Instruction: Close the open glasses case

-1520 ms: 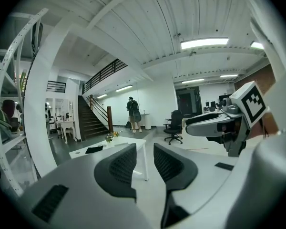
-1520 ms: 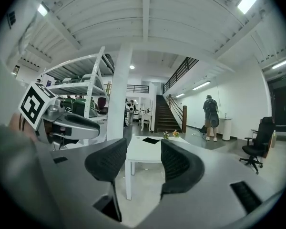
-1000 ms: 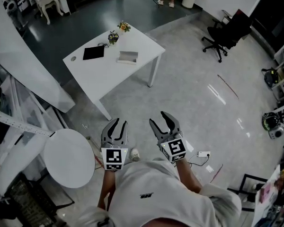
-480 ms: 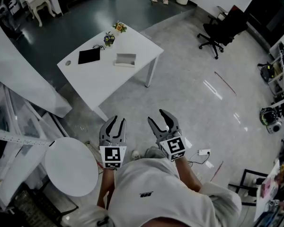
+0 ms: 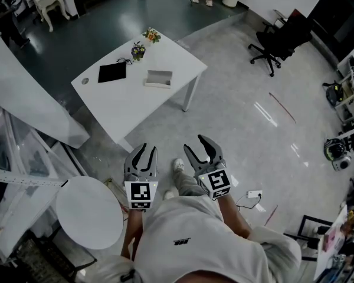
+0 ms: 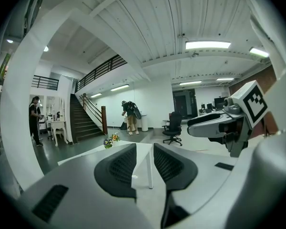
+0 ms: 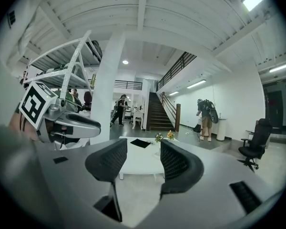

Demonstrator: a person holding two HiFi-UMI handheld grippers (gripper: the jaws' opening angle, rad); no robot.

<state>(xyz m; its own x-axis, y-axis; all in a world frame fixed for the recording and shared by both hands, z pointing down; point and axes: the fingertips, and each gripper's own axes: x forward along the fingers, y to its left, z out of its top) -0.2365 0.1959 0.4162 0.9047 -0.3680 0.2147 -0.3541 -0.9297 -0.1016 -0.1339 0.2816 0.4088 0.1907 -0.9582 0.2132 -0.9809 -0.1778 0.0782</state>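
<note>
White table [image 5: 125, 102] stands well ahead of both grippers. Left gripper [image 5: 144, 152] and right gripper [image 5: 196, 147] hang over the floor, jaws apart, nothing between them. Black pad [image 5: 112, 72] on the table. Open glasses case [image 5: 159, 78] on the table near its right edge; contents too small to tell. Flower pots [image 5: 139, 50] at the far corner.

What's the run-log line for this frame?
phase: pre-contact | left tool: open, empty | right tool: open, empty | glasses case: open, on white table, well ahead of both tools, untouched
</note>
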